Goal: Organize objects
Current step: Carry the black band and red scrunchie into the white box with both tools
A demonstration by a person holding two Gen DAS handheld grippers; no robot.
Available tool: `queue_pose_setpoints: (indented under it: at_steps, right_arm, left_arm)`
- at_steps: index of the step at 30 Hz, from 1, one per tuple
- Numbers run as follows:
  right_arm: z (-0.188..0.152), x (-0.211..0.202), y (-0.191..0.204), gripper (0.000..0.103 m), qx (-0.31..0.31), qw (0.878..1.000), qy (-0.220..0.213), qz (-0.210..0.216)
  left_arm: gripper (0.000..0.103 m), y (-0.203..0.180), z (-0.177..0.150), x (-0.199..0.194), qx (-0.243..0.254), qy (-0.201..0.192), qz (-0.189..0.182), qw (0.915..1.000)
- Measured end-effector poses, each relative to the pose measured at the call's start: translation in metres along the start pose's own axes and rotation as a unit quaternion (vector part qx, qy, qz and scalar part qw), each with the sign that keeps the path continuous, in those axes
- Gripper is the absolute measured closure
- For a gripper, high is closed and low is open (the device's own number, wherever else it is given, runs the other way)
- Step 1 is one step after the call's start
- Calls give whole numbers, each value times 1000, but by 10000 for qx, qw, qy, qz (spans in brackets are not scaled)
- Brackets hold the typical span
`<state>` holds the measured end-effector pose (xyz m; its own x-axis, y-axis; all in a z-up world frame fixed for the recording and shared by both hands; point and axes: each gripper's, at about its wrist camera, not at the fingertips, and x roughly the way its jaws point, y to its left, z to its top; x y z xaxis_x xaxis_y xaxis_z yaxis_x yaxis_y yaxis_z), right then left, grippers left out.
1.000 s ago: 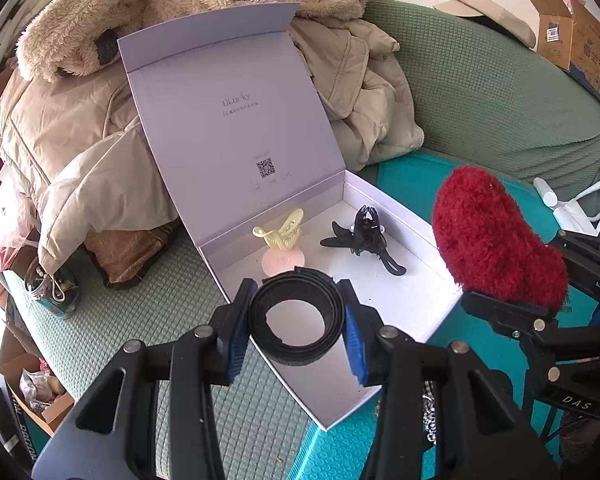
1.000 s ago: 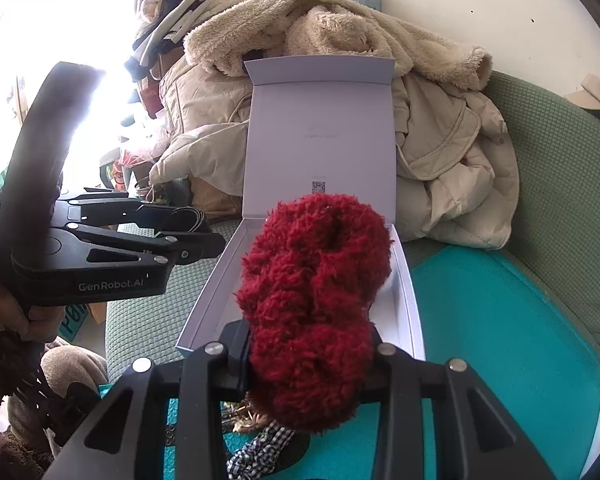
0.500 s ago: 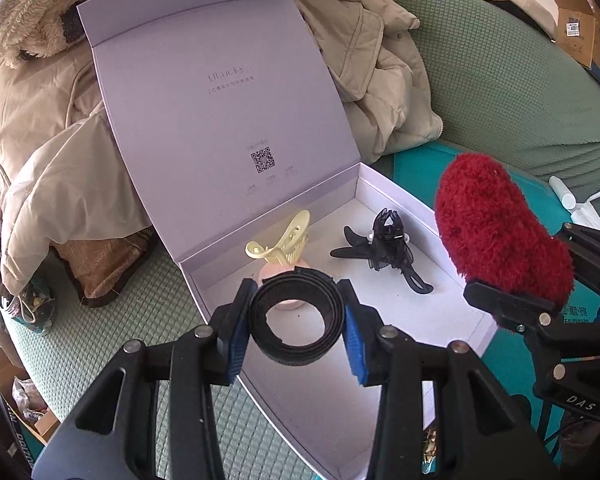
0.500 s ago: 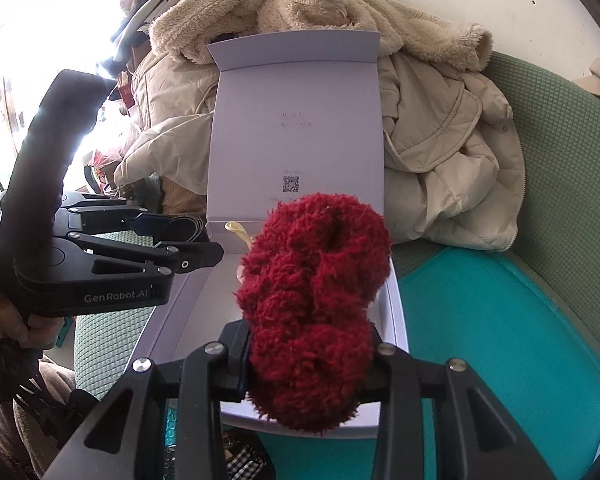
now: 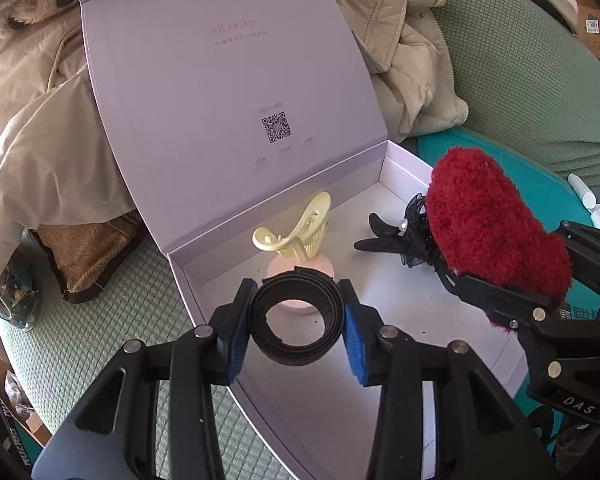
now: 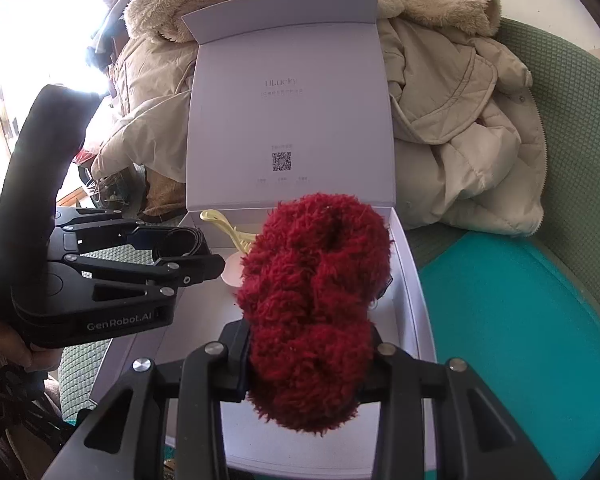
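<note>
An open lilac box (image 5: 404, 160) (image 6: 410, 264) lies on a green sofa, its lid standing up behind it. Inside it rest a pale yellow hair claw (image 5: 300, 228) (image 6: 228, 228) on a pink round object (image 5: 300, 272), and a black hair clip (image 5: 396, 240). My left gripper (image 5: 298, 320) (image 6: 204, 256) is shut on a black elastic band (image 5: 298, 322), held over the box's front left part. My right gripper (image 6: 308, 360) (image 5: 500, 292) is shut on a fluffy red scrunchie (image 6: 312, 312) (image 5: 492, 220), held above the box's right side.
Beige coats (image 5: 40, 120) (image 6: 460, 140) pile up behind and beside the box. A teal mat (image 6: 520, 340) covers the sofa seat to the right. Cardboard boxes (image 5: 596, 20) sit at the far right, and a hand (image 6: 16, 356) holds the left gripper's handle.
Both grippers have come down and forward toward the box, which now fills more of each view. The band and the scrunchie stay gripped.
</note>
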<state>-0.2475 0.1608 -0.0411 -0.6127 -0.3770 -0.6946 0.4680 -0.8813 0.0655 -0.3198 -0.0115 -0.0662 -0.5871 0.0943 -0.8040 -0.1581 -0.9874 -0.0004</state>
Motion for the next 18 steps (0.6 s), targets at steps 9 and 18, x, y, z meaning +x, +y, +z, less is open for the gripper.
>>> queue_pose_setpoints:
  at_steps: [9, 18]
  right_arm:
    - [1, 19, 1, 67, 11, 9998, 174, -35]
    - [-1, 37, 5, 67, -97, 9989, 434, -136]
  left_arm:
    - [65, 12, -6, 25, -282, 174, -253, 9991]
    - [65, 10, -12, 33, -105, 76, -136, 9998]
